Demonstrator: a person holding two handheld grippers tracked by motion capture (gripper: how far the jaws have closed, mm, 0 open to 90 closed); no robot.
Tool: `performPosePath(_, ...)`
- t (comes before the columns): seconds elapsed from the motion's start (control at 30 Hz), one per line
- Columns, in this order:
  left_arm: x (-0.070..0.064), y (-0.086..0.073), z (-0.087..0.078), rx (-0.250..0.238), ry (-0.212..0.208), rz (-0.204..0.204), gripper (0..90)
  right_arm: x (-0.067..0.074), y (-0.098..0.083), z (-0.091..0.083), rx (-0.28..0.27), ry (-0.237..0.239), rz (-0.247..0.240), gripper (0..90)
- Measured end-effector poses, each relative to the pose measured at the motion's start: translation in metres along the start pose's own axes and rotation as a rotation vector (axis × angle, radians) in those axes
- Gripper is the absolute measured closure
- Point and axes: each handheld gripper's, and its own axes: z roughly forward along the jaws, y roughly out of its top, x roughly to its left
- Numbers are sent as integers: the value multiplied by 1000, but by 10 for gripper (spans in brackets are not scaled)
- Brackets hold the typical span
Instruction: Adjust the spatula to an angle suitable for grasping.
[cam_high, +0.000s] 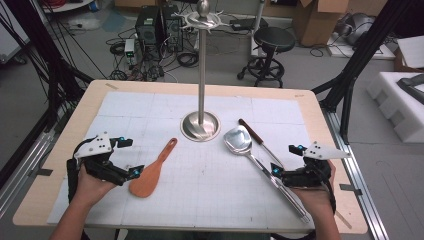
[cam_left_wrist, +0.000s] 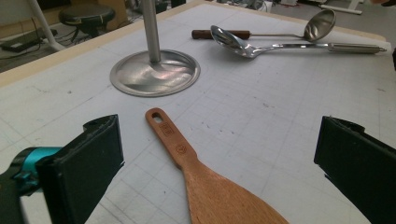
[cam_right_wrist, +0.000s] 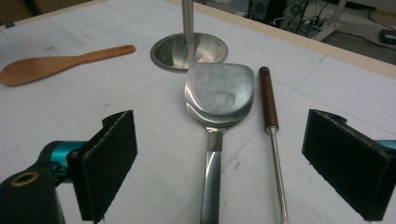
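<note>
The wooden spatula (cam_left_wrist: 196, 163) is lying flat on the white mat (cam_high: 210, 195), just left of the stand base (cam_high: 200, 126). It is looking light, stiff and not slippery, so its narrow handle seems the best place to grip. The left gripper (cam_left_wrist: 215, 158) is hovering over it with jaws spread wide, and the right gripper (cam_right_wrist: 219, 158) is waiting spread over the steel spatula (cam_right_wrist: 218, 100).

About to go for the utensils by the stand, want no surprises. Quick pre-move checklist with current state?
1. Left gripper open, nothing held: ok, jaws stand wide with the wooden spatula lying between them, untouched.
2. Right gripper open, nothing held: ok, jaws straddle the steel turner handle without touching it.
3. Spatula flat on the mat, apart from other things: ok.
4. Turner apart from the ladle: cannot tell, they lie side by side and seem to cross near the right gripper in the high view.
5. Stand upright: ok.
6. Stand's hooks free: cannot tell, too small.
</note>
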Motion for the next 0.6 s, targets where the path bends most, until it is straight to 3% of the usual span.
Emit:
performPosePath(0.1, -1, 0, 1, 2, 4, -1, 17, 1, -1, 0, -8, 7, 12, 93)
performPosePath(0.23, -1, -1, 3, 18, -5, 5, 17, 0, -2, 3, 28, -1, 13, 93)
performPosePath(0.47, -1, -1, 3, 7, -5, 4, 17, 1, -2, 5, 42, -5, 27, 96)
performPosePath(0.6, 0, -1, 4, 8, -3, 0, 17, 3, -2, 14, 88, -5, 15, 97)
